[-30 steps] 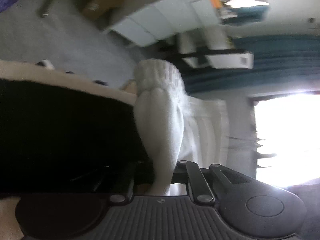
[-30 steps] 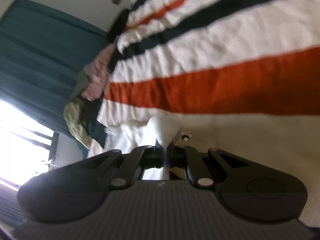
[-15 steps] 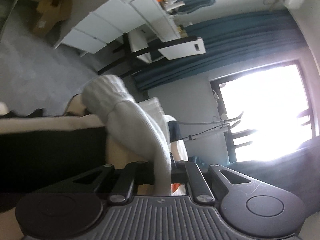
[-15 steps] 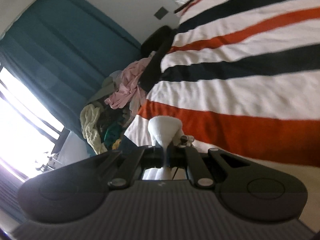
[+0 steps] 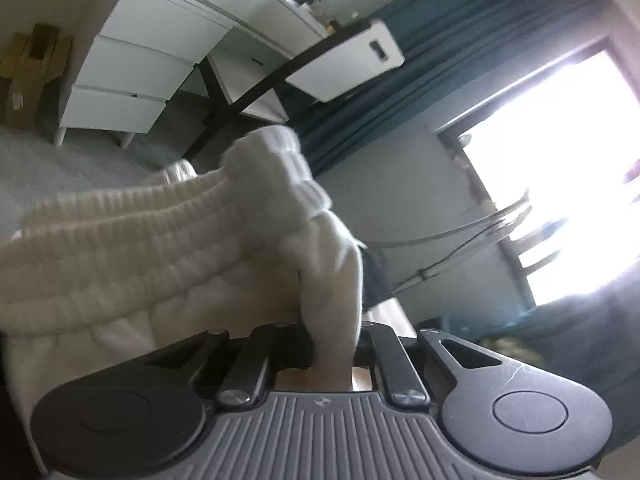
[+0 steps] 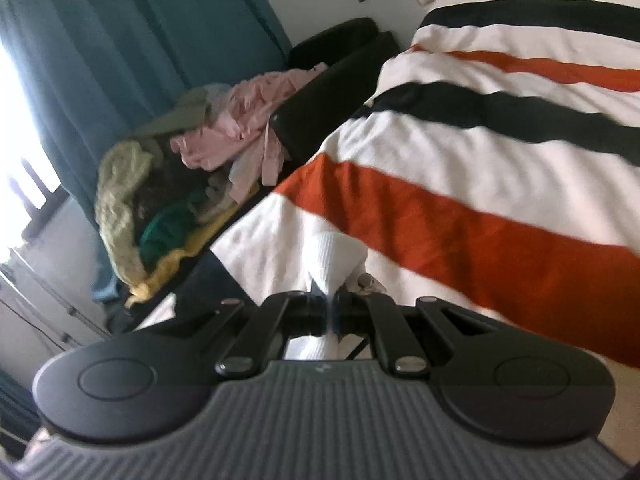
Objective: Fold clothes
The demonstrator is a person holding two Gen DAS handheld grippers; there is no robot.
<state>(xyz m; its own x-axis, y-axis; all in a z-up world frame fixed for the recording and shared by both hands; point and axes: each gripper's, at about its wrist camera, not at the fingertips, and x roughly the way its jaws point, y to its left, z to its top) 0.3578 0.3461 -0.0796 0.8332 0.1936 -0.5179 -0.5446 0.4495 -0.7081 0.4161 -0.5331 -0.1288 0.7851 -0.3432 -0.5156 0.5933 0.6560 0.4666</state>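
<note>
Both grippers clamped on the white knit garment, held up off the striped blanket!

The left gripper [image 5: 334,344] pinches the white garment [image 5: 168,248], its ribbed band stretching away to the left of the jaws. The right gripper [image 6: 330,312] is squeezed tight on another bunch of it, poking up above the striped blanket [image 6: 500,184].

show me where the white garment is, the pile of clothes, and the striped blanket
white garment [image 5: 160,248], left wrist view, ribbed band.
pile of clothes [image 6: 192,160], right wrist view, pink and green heap.
striped blanket [image 6: 480,216], right wrist view, orange stripe.
</note>
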